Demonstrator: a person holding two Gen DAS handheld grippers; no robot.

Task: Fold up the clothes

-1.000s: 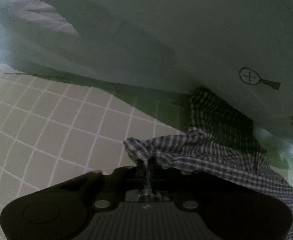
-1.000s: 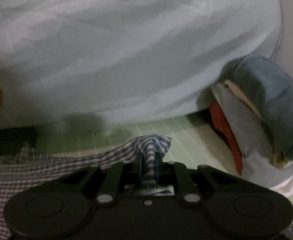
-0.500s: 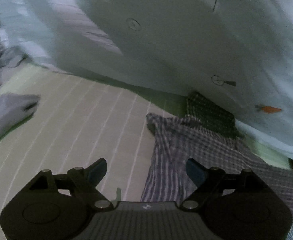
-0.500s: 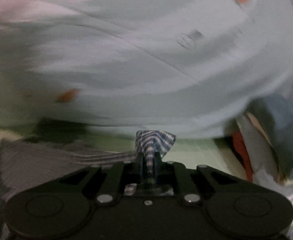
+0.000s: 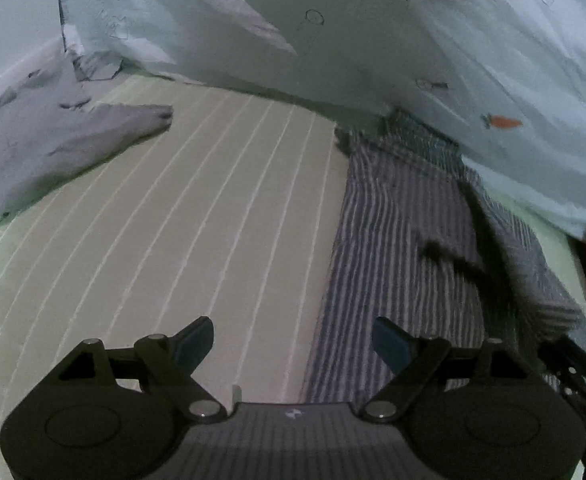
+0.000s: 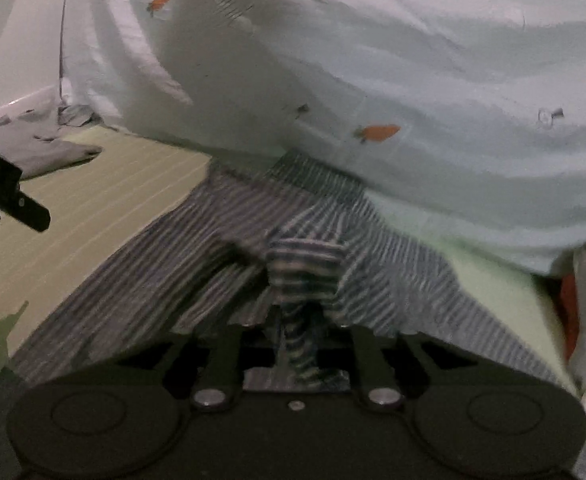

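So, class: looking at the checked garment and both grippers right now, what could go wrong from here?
1. The right gripper is opening with a bunched corner of the checked garment between its fingers; the corner may drop crumpled and spoil the fold.
2. The left gripper is open and empty, so nothing pins the other edge; the cloth could slide on the mat.
3. The garment's far end lies under the pale sheet and could snag.

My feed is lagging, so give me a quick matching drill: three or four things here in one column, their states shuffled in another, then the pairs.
Things:
1. left gripper
2. right gripper
3. checked garment
4. grey cloth

States:
A. crumpled at the mat's far left edge
B. fingers apart, nothing between them
C. spread on the mat, one corner pinched
D. cloth between its fingers, now opening

Pairs: 1-B, 2-D, 3-C, 4-A
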